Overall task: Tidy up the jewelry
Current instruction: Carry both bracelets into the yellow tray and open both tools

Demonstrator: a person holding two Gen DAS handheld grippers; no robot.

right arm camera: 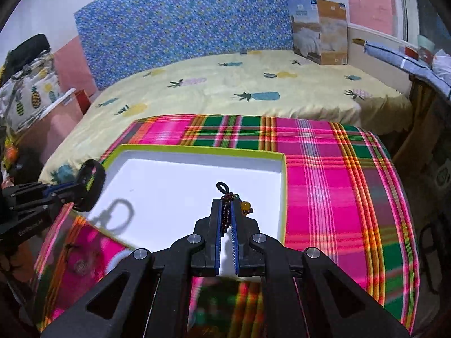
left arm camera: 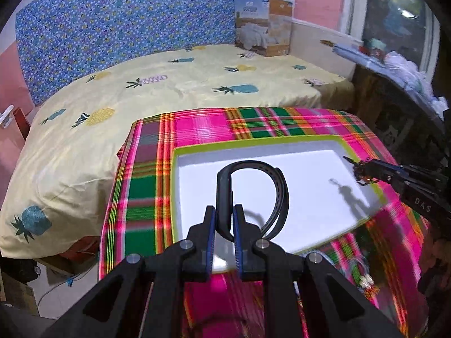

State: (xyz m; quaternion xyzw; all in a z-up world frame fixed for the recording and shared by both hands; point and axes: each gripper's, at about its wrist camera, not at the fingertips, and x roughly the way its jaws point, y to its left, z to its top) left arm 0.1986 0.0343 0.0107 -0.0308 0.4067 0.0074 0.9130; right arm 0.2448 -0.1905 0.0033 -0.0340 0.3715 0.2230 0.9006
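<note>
black looped wristband and dark beaded bracelet held above white tray.

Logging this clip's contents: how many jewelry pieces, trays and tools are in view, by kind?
Black bands: 1, shut in the left tool
Bead strings: 1, shut in the right tool
Pearl pieces: 1, on the cloth
Trays: 1
Tools: 2
Total: 6

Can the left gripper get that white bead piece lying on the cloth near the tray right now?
Probably not: the left gripper is shut on the black band. The bead piece lies uncovered on the cloth beside it.
</note>
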